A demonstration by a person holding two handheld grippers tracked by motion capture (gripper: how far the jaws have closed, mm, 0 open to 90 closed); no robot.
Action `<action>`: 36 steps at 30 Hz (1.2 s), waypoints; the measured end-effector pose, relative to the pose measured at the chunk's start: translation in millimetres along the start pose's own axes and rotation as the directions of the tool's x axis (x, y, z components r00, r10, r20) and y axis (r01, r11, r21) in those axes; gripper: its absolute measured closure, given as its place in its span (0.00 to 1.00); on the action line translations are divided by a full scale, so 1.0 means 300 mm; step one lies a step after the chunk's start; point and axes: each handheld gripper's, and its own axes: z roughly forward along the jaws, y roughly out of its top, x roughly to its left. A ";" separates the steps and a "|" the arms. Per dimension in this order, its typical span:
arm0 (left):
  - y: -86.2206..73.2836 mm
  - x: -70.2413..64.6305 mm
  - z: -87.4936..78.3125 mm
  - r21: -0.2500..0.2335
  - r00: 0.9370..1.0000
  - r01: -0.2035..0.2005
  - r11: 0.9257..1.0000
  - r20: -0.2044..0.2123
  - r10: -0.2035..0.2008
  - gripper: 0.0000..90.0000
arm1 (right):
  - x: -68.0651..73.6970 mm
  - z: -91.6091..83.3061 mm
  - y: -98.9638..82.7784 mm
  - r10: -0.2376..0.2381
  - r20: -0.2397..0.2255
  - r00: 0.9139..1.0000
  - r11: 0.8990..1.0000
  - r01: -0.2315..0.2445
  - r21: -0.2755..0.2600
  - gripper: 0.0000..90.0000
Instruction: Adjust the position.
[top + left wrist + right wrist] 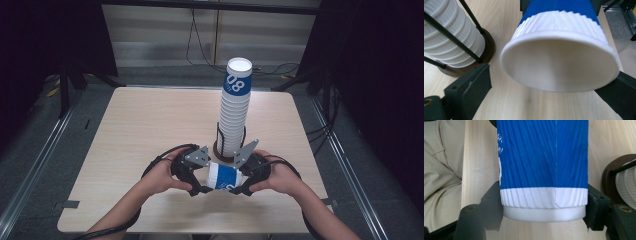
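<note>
Blue-and-white ribbed paper, a single cup [224,177], lies on its side above the pale wooden table [135,130], slung between the two grippers just in front of the tall stack of cups [235,112], which serves as the landmark here. That stack stands upright in a black wire holder [218,135] on a dark round base [489,47] near the table's middle.

To the left of the stack's foot, the left gripper [196,189] sits at the cup's open mouth. In the left gripper view the white rim [559,63] faces the camera between the two black jaws. The jaws are spread wide: the left one stands clear of the rim with bare table between, while the right one sits right at the rim's edge, and whether it touches cannot be told. So this claw is released, not grasping.

Further right, still in front of the stack, the right gripper [239,190] is clenched on the cup's bottom end. In the right gripper view both jaws press against the white ribbed band [544,197] at the cup's base, one on each side. A beige trouser leg [441,167] shows at the left edge of that view, and the stack's dark base at the right.
</note>
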 end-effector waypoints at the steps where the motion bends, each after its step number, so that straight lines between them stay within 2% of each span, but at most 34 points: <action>1: 0.000 0.000 -0.001 0.000 1.000 -0.007 1.000 0.000 0.007 0.06 | -0.003 0.002 0.002 -0.003 -0.001 1.000 1.000 0.003 0.000 0.34; 3: 0.000 -0.002 -0.003 0.000 1.000 -0.010 1.000 0.006 0.010 0.08 | -0.006 0.002 0.005 -0.001 -0.002 1.000 1.000 0.001 0.009 0.34; 4: -0.001 -0.001 -0.004 -0.004 1.000 -0.023 1.000 0.012 0.023 0.11 | -0.006 0.002 0.007 0.003 -0.002 1.000 1.000 -0.003 0.013 0.34; 5: -0.003 -0.004 -0.006 0.000 1.000 -0.025 1.000 0.016 0.024 0.17 | -0.009 0.002 0.008 0.002 -0.002 1.000 1.000 -0.002 0.011 0.34; 6: -0.004 -0.003 -0.006 -0.003 1.000 -0.022 1.000 0.013 0.022 0.18 | -0.013 0.001 0.010 0.002 -0.001 1.000 1.000 -0.002 0.014 0.34; 14: -0.008 0.000 -0.018 -0.012 1.000 -0.017 1.000 0.011 0.017 0.20 | -0.012 -0.001 0.018 0.011 0.012 1.000 1.000 -0.011 0.010 0.34; 18: -0.004 0.000 -0.023 -0.005 1.000 -0.009 1.000 0.014 0.009 0.20 | -0.012 0.005 0.014 0.014 0.003 1.000 1.000 -0.014 0.000 0.34; 20: -0.002 0.001 -0.023 -0.004 1.000 -0.022 1.000 0.010 0.022 0.20 | -0.012 0.007 0.012 0.017 0.007 1.000 1.000 -0.017 -0.002 0.33; 23: 0.003 -0.001 -0.022 -0.006 1.000 -0.019 1.000 0.002 0.019 0.19 | -0.012 0.008 0.009 0.014 0.016 1.000 1.000 -0.014 0.001 0.33; 28: 0.007 -0.003 -0.019 -0.026 1.000 -0.010 1.000 0.006 0.010 0.17 | -0.013 0.008 0.003 0.016 0.005 1.000 1.000 -0.016 0.002 0.33; 36: 0.018 -0.006 -0.019 -0.009 1.000 -0.003 1.000 -0.002 0.003 0.17 | -0.012 0.003 0.007 0.010 0.015 1.000 1.000 -0.011 0.010 0.34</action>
